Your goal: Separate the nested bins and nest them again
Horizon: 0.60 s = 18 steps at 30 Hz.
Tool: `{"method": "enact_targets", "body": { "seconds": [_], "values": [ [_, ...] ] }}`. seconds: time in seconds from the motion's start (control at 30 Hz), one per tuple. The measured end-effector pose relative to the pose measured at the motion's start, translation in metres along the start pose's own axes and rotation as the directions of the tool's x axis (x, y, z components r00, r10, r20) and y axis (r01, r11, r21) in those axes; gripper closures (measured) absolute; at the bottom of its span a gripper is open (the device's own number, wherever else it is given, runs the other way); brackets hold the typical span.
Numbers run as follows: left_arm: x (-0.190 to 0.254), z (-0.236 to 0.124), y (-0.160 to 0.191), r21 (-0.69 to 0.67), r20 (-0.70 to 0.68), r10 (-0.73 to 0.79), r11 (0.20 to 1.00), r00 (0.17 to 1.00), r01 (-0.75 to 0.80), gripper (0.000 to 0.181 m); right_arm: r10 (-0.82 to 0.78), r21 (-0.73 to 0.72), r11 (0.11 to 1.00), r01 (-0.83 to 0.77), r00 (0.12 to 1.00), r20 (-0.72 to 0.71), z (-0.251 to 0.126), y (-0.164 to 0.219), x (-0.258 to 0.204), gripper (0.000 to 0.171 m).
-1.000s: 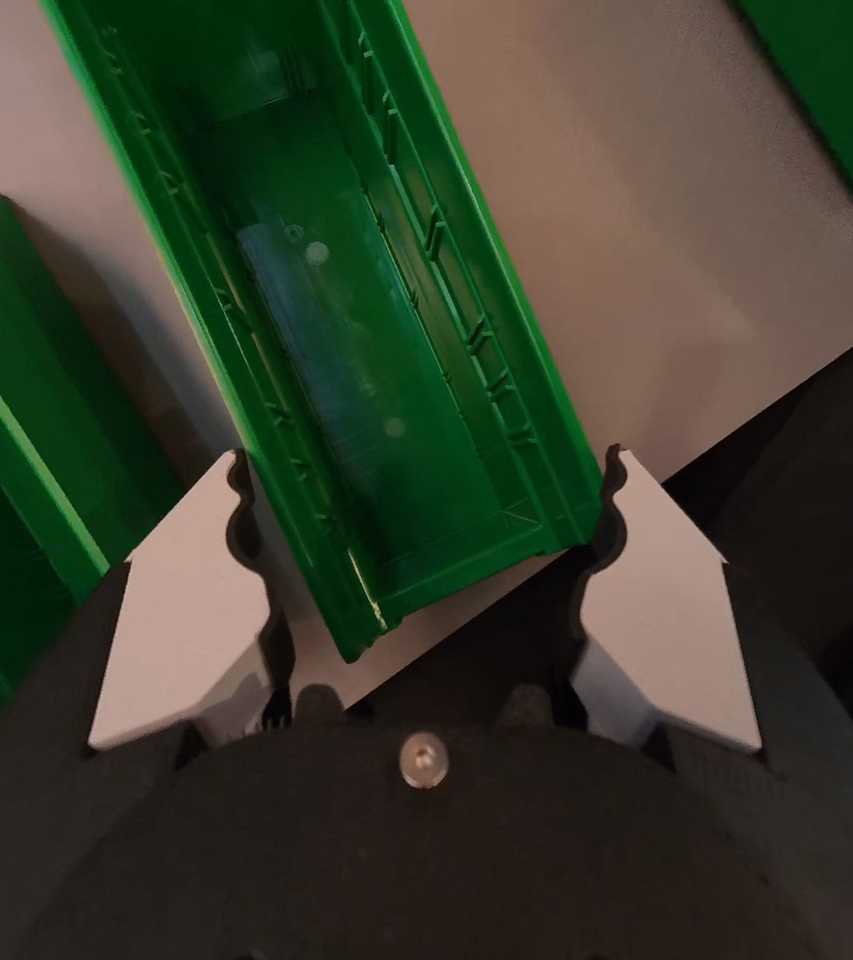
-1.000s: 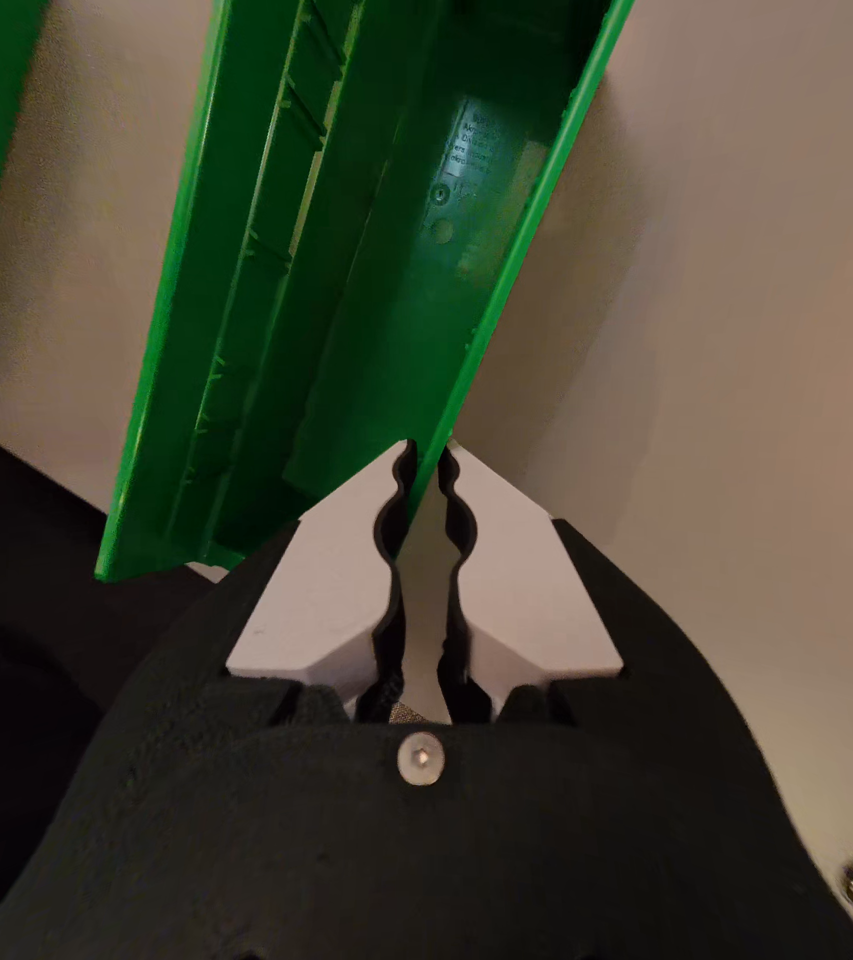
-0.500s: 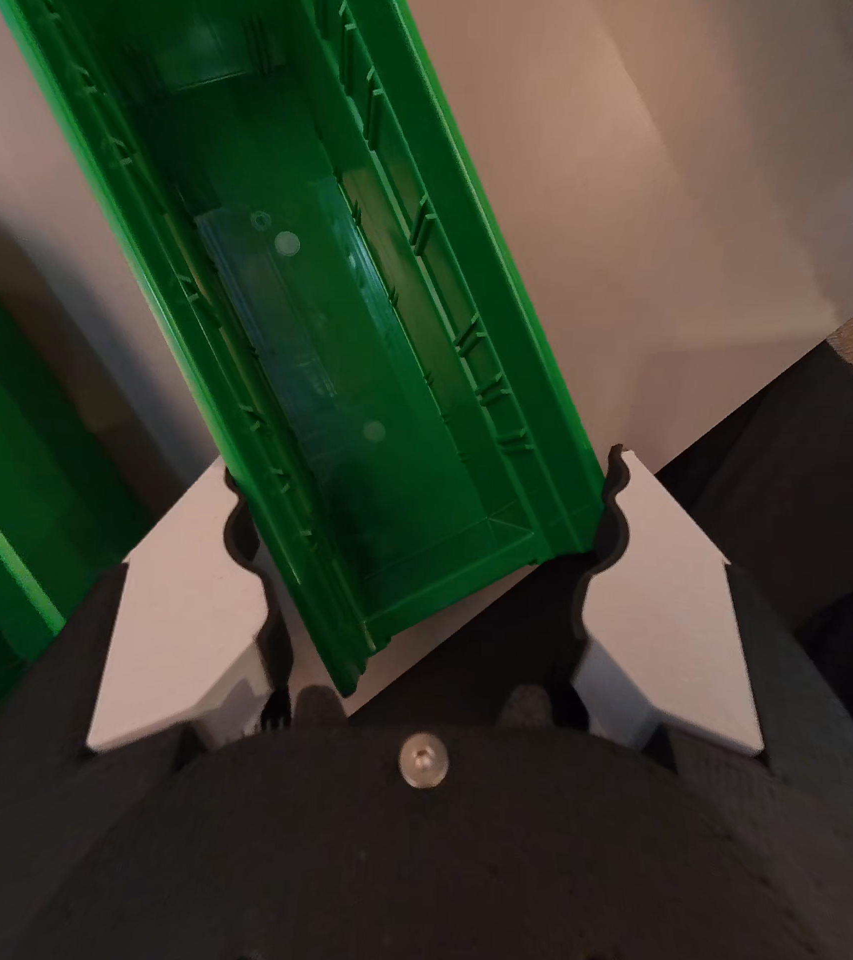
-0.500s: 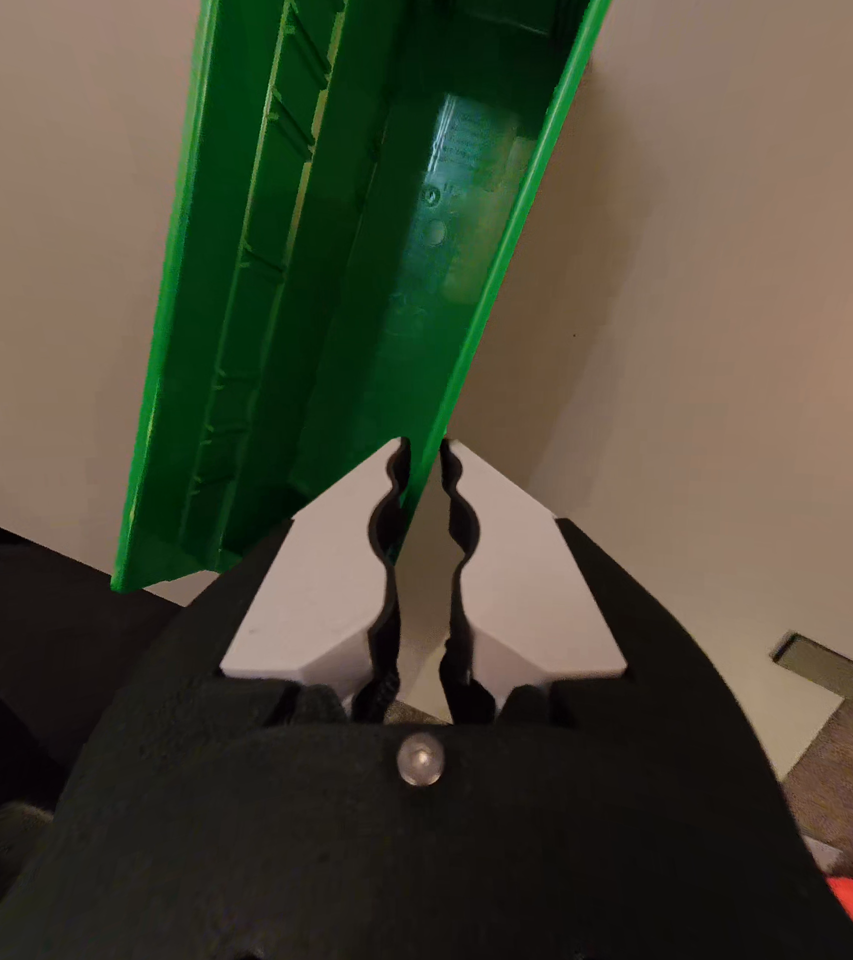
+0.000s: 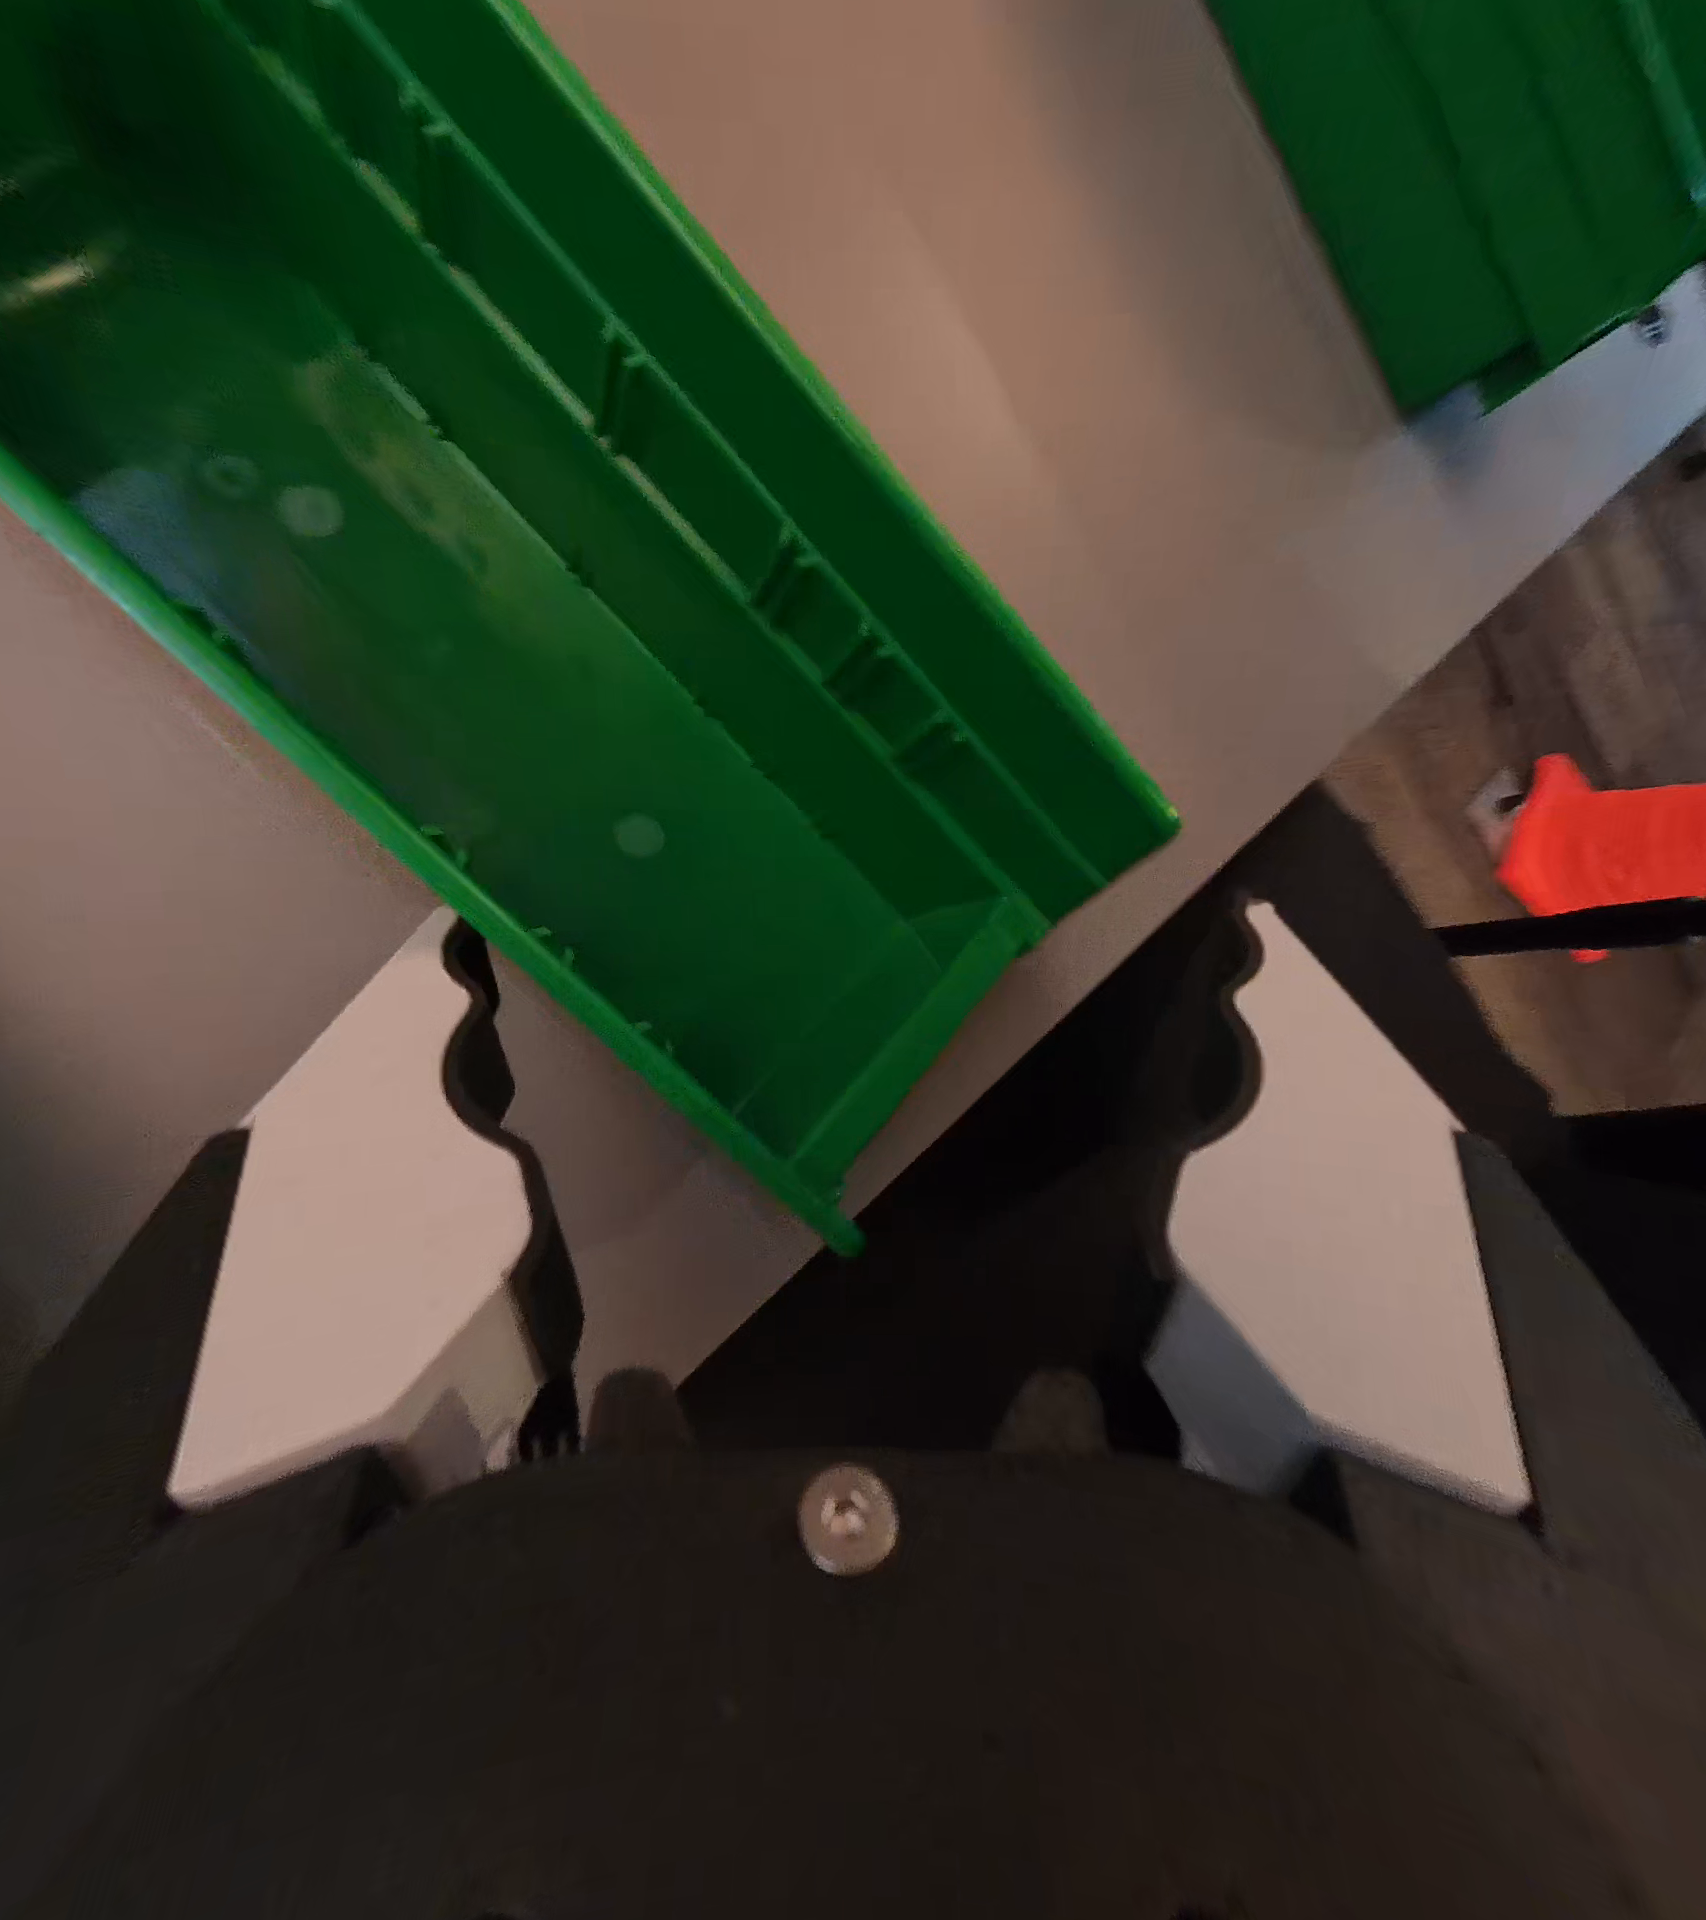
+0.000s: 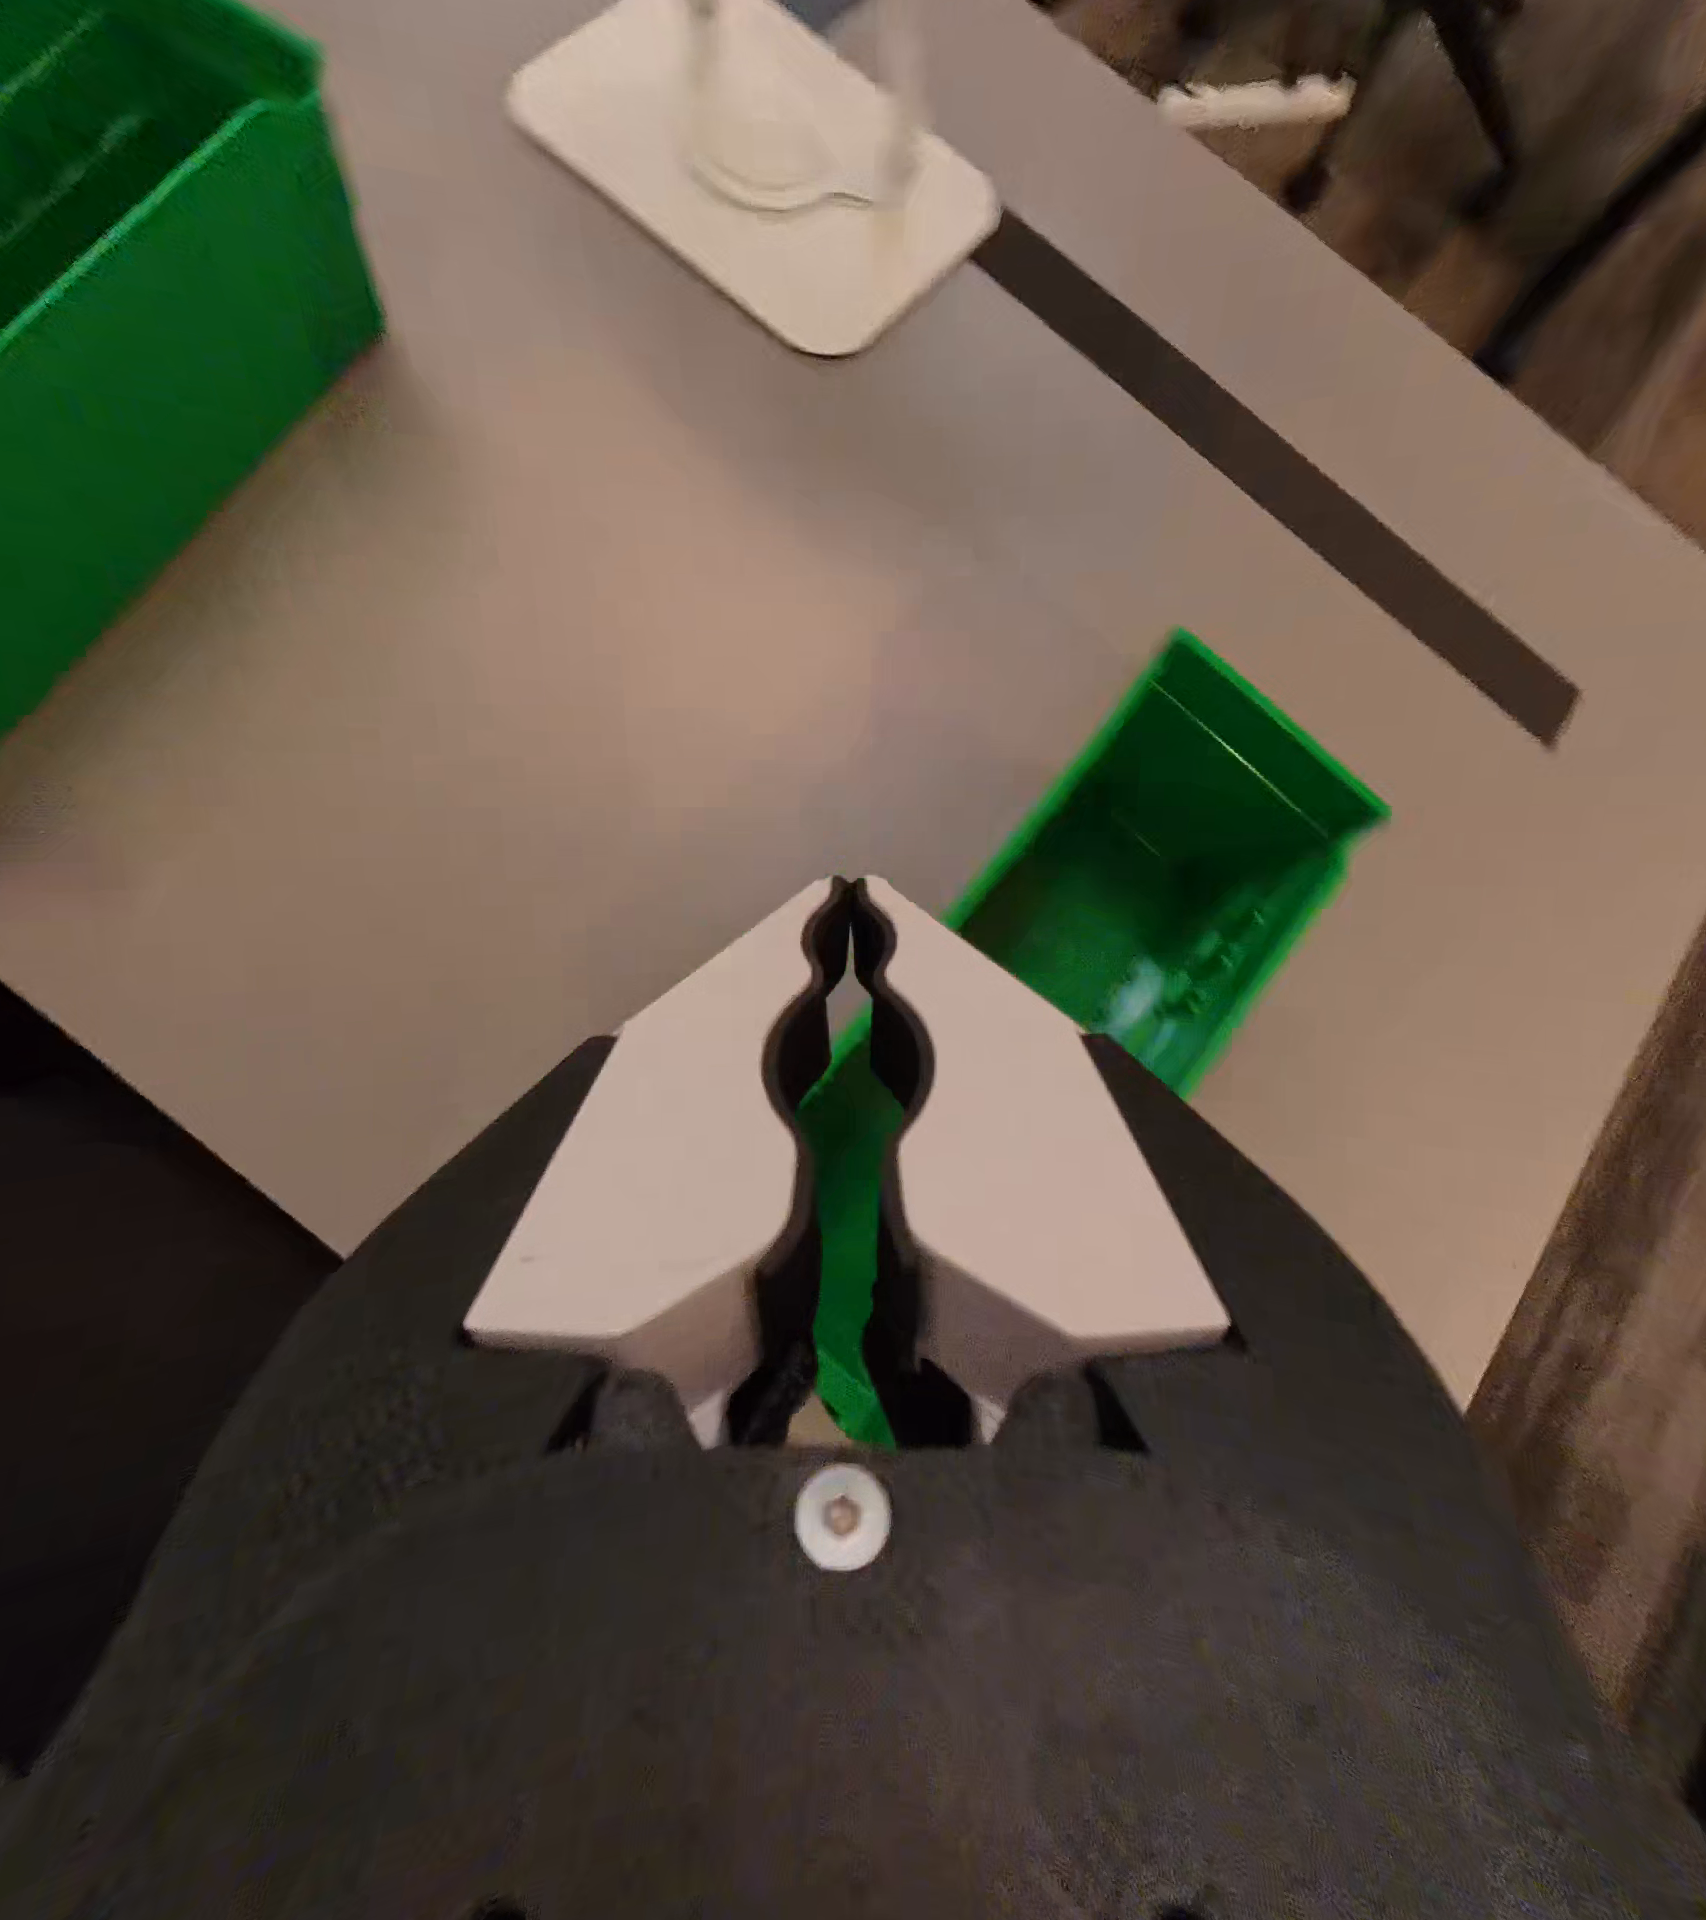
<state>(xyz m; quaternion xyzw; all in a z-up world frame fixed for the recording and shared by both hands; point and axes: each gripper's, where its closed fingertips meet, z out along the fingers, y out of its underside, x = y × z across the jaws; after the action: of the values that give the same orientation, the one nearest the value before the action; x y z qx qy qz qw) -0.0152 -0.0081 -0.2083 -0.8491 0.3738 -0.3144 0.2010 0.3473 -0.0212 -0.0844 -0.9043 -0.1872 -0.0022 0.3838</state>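
**Inspector:** While the right gripper (image 6: 849,894) hangs above the table (image 6: 620,644), its tips meet with nothing held between them. A narrow green bin (image 6: 1171,894) lies on the table just under and beyond it, partly hidden by the fingers, close to the table's edge. State of the other unit?

**Assistant:** The left gripper (image 5: 854,925) stands wide apart, empty. A long green bin (image 5: 516,665) lies slantwise before it, its near corner at the table edge (image 5: 1244,821). The left finger (image 5: 361,1195) sits just beside the bin's long rim; I cannot tell whether it touches. The picture is blurred.

**Inspector:** Other bins?

**Assistant:** One large green bin (image 6: 80,416) at the far left of the right wrist view, and green bins (image 5: 1514,177) at the upper right of the left wrist view. I cannot tell whether those are the same. A white stand base (image 6: 755,177) sits farther back.

**Inspector:** Risks, in my judgement: both near bins sit at the edge, so a sideways nudge from either finger could tip one off the table. For renesting, a bin lowered askew may jam on the ribbed walls. The thin rim could also slip from a shallow pinch.
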Motion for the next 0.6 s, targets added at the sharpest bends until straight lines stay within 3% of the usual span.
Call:
{"method": "enact_targets", "body": {
  "seconds": [0.2,0.37,0.5,0.57,0.6],
  "values": [
    [0.041,0.024,-0.005,0.022,-0.128,0.016,1.000,0.992,-0.014,0.048,-0.182,0.014,0.983,0.185,0.951,0.250,0.042,-0.028,-0.123,0.171],
    [0.065,0.041,-0.007,0.022,-0.212,0.023,1.000,0.977,-0.019,0.048,-0.204,0.017,0.977,0.213,0.902,0.381,0.078,-0.031,-0.182,0.171],
    [0.080,0.057,-0.006,0.030,-0.213,0.086,0.996,0.973,-0.082,0.049,-0.169,0.044,0.985,0.166,0.892,0.420,0.093,-0.044,-0.202,0.106],
    [0.089,0.062,-0.007,0.030,-0.244,0.104,0.995,0.964,-0.099,0.048,-0.096,-0.003,0.994,0.109,0.888,0.449,0.104,-0.047,-0.206,0.048],
    [0.094,0.064,-0.008,0.028,-0.262,0.108,0.994,0.959,-0.105,0.048,-0.069,-0.033,0.995,0.095,0.883,0.464,0.109,-0.048,-0.209,0.034]
  ]
}}
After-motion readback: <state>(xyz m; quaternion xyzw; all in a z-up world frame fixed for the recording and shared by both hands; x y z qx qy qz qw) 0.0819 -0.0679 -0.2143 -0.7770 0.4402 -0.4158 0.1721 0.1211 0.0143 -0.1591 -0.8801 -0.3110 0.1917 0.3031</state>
